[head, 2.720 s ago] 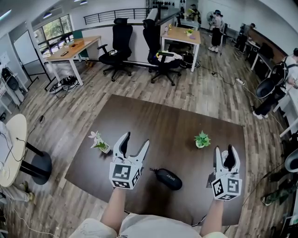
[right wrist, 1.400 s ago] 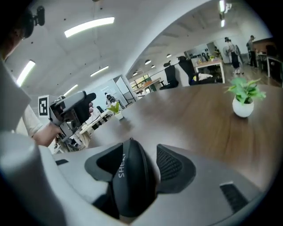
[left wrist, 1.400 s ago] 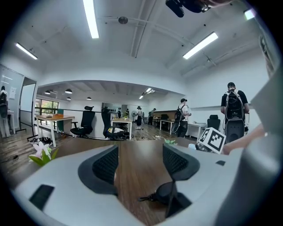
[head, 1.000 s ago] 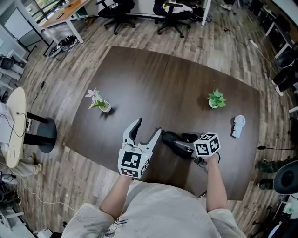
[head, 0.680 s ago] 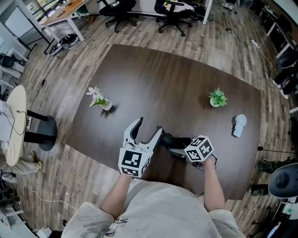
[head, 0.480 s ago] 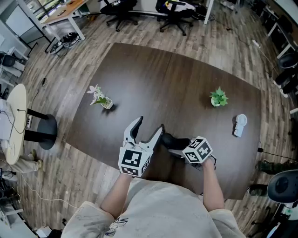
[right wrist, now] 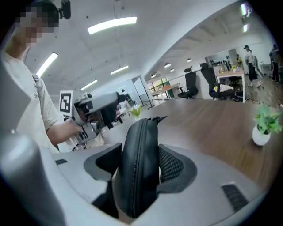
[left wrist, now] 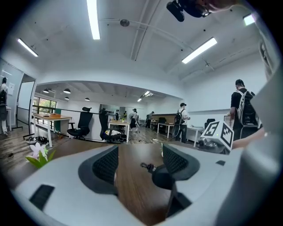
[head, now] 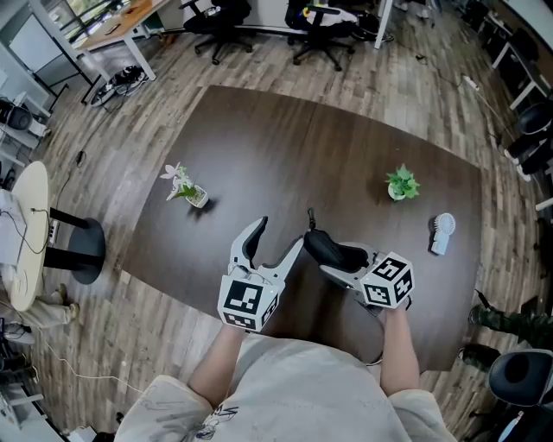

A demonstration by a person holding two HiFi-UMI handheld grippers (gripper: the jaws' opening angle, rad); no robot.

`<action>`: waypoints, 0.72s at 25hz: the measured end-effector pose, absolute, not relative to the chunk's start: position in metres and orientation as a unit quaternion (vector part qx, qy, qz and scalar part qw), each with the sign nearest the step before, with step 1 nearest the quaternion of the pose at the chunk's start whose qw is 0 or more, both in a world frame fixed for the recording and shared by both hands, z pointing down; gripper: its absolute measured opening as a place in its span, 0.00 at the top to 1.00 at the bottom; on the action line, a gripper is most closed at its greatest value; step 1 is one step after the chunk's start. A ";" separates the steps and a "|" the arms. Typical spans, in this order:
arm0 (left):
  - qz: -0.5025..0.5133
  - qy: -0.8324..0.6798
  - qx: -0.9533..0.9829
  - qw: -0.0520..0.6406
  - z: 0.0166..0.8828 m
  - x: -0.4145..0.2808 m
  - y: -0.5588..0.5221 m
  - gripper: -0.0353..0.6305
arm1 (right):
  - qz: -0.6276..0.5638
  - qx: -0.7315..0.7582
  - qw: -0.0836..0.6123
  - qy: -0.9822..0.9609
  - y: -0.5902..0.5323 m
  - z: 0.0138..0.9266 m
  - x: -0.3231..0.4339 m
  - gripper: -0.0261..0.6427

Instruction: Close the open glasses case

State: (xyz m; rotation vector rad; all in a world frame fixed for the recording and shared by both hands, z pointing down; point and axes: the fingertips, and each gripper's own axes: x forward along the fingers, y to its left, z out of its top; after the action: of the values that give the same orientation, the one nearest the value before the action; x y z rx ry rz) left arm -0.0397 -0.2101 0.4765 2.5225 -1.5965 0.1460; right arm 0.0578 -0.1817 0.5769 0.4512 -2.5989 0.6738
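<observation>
My right gripper [head: 343,262] is shut on the black glasses case [head: 332,250] and holds it just above the dark table [head: 346,147]. In the right gripper view the case [right wrist: 140,145] stands on edge between the pads [right wrist: 174,165]. Its zipper seam faces the camera and the zipper pull [right wrist: 157,118] sticks out at the far end. My left gripper [head: 278,237] is open, just left of the case's free end. In the left gripper view the case's end [left wrist: 162,179] and zipper pull [left wrist: 147,167] lie ahead near the right jaw, untouched.
On the table stand a white flower in a small pot [head: 185,190] at the left and a green plant [head: 400,184] at the right, with a white brush [head: 441,233] beside it. The table's near edge runs just under my hands. Office chairs [head: 318,22] stand beyond the table.
My right gripper has lifted the case off the table and rolled it, so the case tilts up toward the left gripper. The left gripper has stayed where it was, jaws unchanged.
</observation>
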 end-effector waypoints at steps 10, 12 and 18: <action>0.002 -0.533 0.846 0.022 0.414 -0.034 -0.214 0.47 | 0.055 0.419 -0.057 -0.904 -0.227 0.394 0.137 0.57; -0.008 -0.525 0.851 0.016 0.409 -0.031 -0.214 0.47 | 0.010 0.459 -0.078 -0.885 -0.223 0.376 0.151 0.57; -0.036 -0.494 0.869 0.003 0.390 -0.008 -0.208 0.47 | -0.003 0.462 -0.100 -0.881 -0.213 0.362 0.163 0.57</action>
State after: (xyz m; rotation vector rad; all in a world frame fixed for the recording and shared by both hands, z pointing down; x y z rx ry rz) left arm -0.0078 -0.2076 0.3905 2.7228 -1.5489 -0.1137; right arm 0.1631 -0.2127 0.3616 1.5530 -2.9598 -0.0095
